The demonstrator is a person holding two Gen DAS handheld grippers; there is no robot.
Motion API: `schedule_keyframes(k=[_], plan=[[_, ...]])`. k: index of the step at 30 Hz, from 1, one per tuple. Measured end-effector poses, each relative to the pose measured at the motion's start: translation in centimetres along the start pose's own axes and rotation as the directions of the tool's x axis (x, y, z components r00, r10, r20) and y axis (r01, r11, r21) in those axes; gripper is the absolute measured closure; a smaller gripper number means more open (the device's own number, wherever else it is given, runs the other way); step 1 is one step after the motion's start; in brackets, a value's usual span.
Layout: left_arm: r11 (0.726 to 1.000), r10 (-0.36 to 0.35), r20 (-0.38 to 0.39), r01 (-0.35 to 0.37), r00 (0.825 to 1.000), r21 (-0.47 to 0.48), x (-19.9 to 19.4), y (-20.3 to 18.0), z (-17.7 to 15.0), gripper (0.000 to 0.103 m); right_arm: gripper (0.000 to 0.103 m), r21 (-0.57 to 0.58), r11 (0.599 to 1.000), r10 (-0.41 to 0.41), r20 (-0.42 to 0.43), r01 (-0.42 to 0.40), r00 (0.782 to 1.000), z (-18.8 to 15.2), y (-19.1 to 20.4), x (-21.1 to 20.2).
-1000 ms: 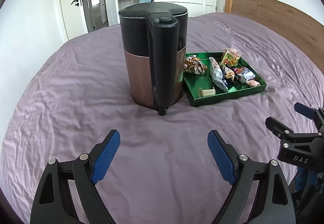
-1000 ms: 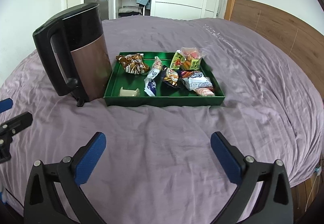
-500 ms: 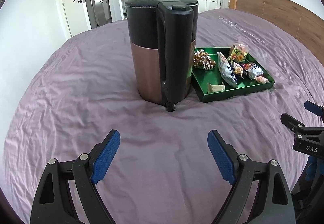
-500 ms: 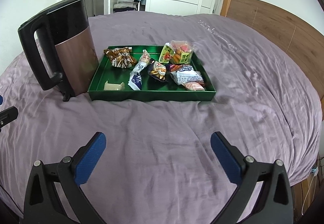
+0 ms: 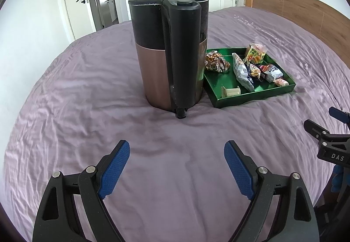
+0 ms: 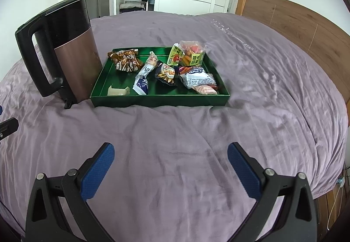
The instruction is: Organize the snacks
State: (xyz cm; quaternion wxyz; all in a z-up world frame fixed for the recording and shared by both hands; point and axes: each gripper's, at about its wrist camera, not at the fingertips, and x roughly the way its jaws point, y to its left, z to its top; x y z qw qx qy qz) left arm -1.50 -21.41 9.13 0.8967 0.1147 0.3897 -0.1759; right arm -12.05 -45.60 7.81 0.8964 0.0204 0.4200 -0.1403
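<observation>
While both claws, left claw (image 5: 176, 165) and right claw (image 6: 169, 166), gape empty, long snack packet (image 6: 145, 75) lies lengthwise front-to-back in tray (image 6: 159, 101).

Both the left gripper (image 5: 176, 166) and the right gripper (image 6: 171, 165) have black speckled plastic frames with triangular cut-outs, silver round screws at the joints, blue dimpled pads (image 6: 97, 173) inside the fingers, and white "DAS" lettering on the right one.
</observation>
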Motion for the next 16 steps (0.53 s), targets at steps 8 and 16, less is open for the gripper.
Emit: schedule_keyframes(k=[8, 16], plan=[[1.000, -0.003, 0.007, 0.003, 1.000, 0.014, -0.18, -0.44, -0.01, 0.018, 0.000, -0.004, 1.000, 0.002, 0.000, -0.002, 1.000, -0.05, 0.20, 0.06], [1.000, -0.004, 0.007, 0.004, 1.000, 0.016, -0.22, -0.48, 0.01, 0.018, 0.000, -0.003, 1.000, 0.002, 0.000, -0.002, 1.000, -0.02, 0.16, 0.06]])
